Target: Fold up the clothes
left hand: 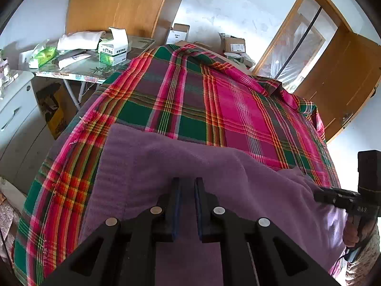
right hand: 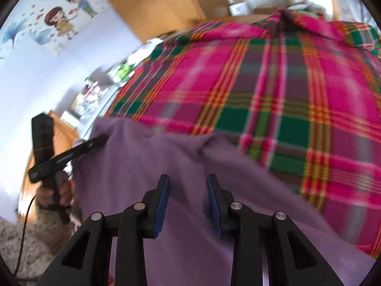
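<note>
The left tool (left hand: 188, 183) hovered over the purple garment (left hand: 154, 162) with fingers nearly together, gripping nothing; the right tool (right hand: 188, 181) stood spread above it, on the plaid blanket (left hand: 190, 90).

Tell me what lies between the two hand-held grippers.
Only the purple garment spans that stretch, spread over the plaid blanket. The right wrist view shows it running from the right hand-held gripper across to the left hand-held gripper; nothing else lies on it.
</note>
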Demonstrator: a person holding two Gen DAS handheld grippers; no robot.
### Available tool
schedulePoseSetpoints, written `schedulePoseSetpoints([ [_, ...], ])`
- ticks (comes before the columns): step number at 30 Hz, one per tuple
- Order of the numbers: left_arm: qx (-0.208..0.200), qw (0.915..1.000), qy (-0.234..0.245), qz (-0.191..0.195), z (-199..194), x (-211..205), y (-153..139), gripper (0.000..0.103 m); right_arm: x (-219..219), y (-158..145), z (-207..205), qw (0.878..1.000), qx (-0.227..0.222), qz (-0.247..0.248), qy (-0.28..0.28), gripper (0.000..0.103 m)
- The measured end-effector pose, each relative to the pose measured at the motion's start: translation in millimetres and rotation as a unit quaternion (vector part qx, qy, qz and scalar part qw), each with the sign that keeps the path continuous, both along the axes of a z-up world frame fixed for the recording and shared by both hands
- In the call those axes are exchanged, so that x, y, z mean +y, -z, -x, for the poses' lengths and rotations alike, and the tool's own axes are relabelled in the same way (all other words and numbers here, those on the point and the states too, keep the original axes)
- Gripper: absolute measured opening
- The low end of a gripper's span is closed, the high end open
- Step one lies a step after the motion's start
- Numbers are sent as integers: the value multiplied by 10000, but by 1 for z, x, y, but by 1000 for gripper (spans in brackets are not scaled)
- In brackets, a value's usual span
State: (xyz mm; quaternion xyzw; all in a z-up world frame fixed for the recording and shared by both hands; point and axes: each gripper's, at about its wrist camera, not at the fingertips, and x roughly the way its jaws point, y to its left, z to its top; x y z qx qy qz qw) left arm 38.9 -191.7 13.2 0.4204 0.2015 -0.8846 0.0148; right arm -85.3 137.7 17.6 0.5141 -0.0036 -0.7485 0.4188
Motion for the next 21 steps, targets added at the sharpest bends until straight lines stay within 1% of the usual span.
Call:
schedulePoseSetpoints([
  [9, -38, 10000, 7, 6, 4, 1, 1, 10, -10, -1, -5, 9978, -286, -58, -587, 33],
  [12, -8, 10000, 39, 22, 2, 2, -2, 10, -12, 6, 2, 9976, -394, -149, -557, 33],
  [16, 69, 9999, 147, -14, 2, 3, -5, 10, -12, 7, 18, 9974, -515, 74, -495, 33],
  [18, 122, 9997, 196, -30, 3, 4, -7, 10, -14, 9, 29, 9964, -662, 280, -454, 33],
  [21, 151, 9996, 225, -26, 7, 4, -9, 10, -18, 17, 42, 9932, -982, 435, -440, 33],
])
